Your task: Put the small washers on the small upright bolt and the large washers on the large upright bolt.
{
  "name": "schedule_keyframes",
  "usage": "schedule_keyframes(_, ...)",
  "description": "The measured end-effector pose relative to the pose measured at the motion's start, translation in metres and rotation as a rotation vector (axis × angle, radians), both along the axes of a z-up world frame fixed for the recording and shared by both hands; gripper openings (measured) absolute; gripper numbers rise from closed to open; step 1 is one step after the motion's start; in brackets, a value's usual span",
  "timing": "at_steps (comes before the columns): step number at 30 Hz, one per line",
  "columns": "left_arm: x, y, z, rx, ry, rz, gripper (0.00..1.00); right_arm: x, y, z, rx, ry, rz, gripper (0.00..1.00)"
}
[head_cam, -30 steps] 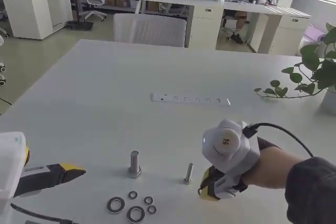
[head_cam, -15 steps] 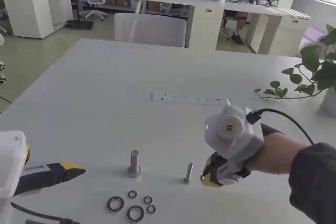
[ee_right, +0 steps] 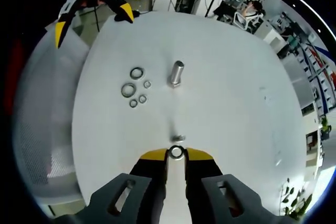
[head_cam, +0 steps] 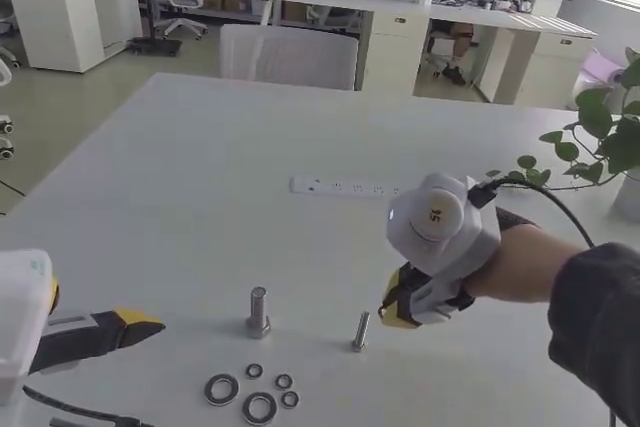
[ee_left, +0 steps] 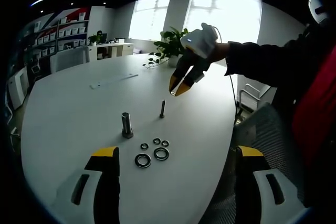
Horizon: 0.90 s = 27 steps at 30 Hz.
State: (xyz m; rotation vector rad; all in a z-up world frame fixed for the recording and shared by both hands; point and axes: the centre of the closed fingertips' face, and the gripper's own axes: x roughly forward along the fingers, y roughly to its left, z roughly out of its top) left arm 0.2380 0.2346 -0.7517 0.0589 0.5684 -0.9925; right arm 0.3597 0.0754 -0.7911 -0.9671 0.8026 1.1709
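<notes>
Steel small washer (ee_right: 176, 152) pinched in your right tongs (head_cam: 392, 317), off bench (head_cam: 200, 167). Small bolt (head_cam: 360, 331) upright just beyond tips, large bolt (head_cam: 258, 311) farther ahead. Your left tongs (ee_left: 176, 151) spread wide, holding nothing. Two large washers (head_cam: 221, 389) and three small washers (head_cam: 284, 381) lie loose between them and bolts.

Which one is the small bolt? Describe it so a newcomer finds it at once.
On the white table, two bolts stand upright behind a cluster of loose washers. The small bolt is the one nearer the right gripper, which holds a small washer, far thinner than the large bolt.
</notes>
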Motion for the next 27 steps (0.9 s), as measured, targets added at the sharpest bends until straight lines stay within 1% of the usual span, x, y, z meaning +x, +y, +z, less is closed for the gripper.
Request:
schedule_keyframes(4, 0.0, 0.001, 0.0, 0.002, 0.0, 0.003, 0.91, 0.004, 0.005, 0.004, -0.012, -0.008, 0.019, 0.12)
schedule_keyframes(8, 0.0, 0.002, 0.0, 0.002, 0.001, 0.003, 0.91, 0.007, 0.008, 0.004, -0.017, -0.009, 0.029, 0.12)
schedule_keyframes(27, -0.002, 0.007, -0.002, 0.007, 0.008, 0.011, 0.91, 0.011, 0.016, -0.012, -0.048, 0.034, 0.056, 0.12)
